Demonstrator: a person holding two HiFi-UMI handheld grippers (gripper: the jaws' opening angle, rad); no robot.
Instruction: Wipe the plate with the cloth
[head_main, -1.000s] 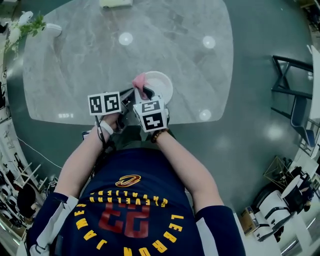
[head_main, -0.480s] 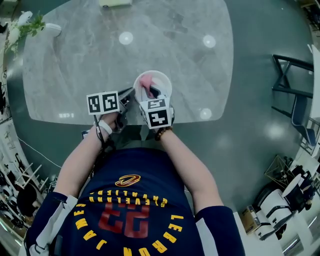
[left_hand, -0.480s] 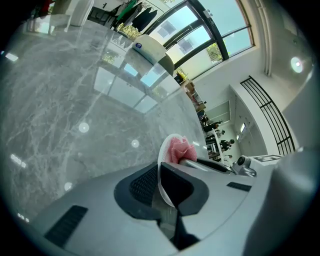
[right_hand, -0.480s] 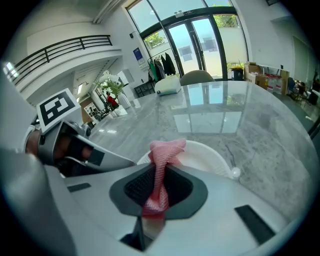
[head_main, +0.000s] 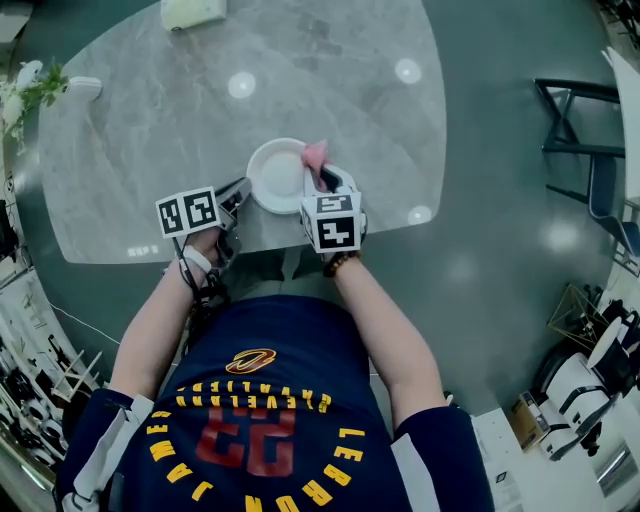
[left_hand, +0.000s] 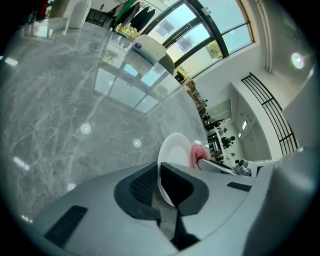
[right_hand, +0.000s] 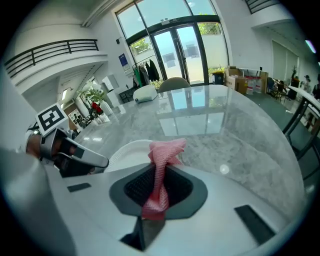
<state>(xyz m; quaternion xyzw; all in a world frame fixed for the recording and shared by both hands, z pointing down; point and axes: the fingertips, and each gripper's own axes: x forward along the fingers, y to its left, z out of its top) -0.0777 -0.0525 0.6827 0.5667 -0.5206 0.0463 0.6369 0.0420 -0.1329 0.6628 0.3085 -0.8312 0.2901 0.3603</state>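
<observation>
Right now your left gripper (head_main: 238, 193) is clamped on the near-left rim of the white plate (head_main: 275, 175). Your right gripper (head_main: 322, 182) is pinching the pink cloth (head_main: 315, 153) — a twisted wad of it pokes out past the jaws. The cloth sits at the plate's right edge, just above centre in the head view, so I'd say you're mid-wipe.

Tip: drag the wad across the plate's face in overlapping passes and press lightly. Let the left grip do the bracing so the plate doesn't skate on the grey marble table (head_main: 140, 110). Watch that the jaw tips don't scrape the plate — only a short bit of cloth sticks out.

The plate itself is plain white and round with a shallow raised rim. It looks clean and sits near the table's front edge. Can't tell if it's lifted or resting flat.
</observation>
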